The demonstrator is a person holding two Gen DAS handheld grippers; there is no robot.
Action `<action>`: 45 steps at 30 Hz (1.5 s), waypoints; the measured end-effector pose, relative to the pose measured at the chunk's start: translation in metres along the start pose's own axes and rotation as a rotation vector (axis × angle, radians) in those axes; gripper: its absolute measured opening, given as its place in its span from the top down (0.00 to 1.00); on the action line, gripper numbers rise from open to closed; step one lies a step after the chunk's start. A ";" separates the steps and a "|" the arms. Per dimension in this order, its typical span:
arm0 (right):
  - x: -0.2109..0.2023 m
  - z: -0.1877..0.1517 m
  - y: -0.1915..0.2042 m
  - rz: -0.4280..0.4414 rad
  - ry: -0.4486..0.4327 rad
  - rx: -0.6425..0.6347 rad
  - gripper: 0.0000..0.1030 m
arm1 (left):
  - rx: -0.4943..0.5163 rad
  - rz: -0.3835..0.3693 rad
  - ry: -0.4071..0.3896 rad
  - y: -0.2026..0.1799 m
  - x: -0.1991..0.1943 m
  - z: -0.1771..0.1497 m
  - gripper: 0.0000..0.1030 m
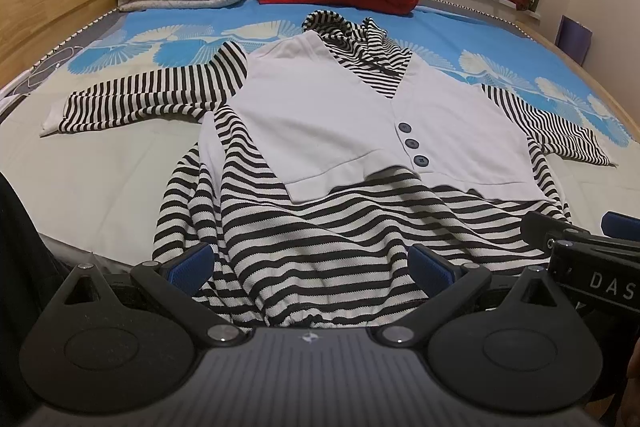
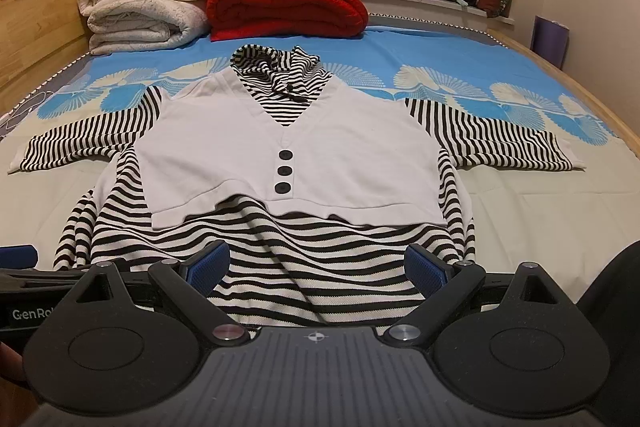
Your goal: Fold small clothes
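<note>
Hovering both claws, the left claw (image 1: 312, 267) and right claw (image 2: 318, 267), spread wide and empty at the hem, we face the striped garment (image 2: 280, 155) lying flat on the bed (image 2: 540, 211) (sleeves outstretched, ready for folding).

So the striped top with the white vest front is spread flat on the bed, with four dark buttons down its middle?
Nearly. The striped top lies spread on the bed, but the right wrist view shows three dark buttons, not four.

One striped top (image 2: 304, 267), three buttons (image 2: 285, 171), two blankets (image 2: 286, 5).
</note>
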State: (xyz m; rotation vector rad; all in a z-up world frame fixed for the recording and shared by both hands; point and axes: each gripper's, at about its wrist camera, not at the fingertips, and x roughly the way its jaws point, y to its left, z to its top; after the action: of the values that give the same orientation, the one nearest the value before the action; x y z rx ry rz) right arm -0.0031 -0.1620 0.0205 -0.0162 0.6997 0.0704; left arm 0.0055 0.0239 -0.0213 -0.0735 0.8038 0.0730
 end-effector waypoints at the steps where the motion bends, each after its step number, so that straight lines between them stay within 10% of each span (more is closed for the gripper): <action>1: 0.001 0.000 0.000 0.000 -0.001 0.001 0.09 | 0.001 0.000 0.001 0.000 0.000 0.000 0.00; 13: -0.002 0.005 -0.006 0.016 -0.018 0.047 0.09 | 0.046 -0.081 -0.192 -0.008 -0.025 0.017 0.13; 28: -0.030 0.036 -0.039 -0.032 -0.257 0.107 0.13 | 0.132 -0.083 -0.531 0.044 0.017 0.199 0.23; 35: -0.020 0.112 -0.063 0.008 -0.358 0.028 0.14 | 0.134 -0.046 -0.411 0.112 0.113 0.216 0.45; 38: -0.002 0.150 -0.074 0.032 -0.408 -0.012 0.14 | -0.051 -0.008 -0.218 0.154 0.150 0.221 0.58; 45: 0.083 0.218 -0.082 0.023 -0.359 -0.052 0.28 | -0.387 0.079 -0.060 0.256 0.196 0.228 0.58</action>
State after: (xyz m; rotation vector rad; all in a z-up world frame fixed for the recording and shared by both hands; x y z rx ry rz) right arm 0.2064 -0.2302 0.1334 -0.0446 0.3389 0.1103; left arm 0.2804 0.3073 -0.0142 -0.4035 0.7244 0.3036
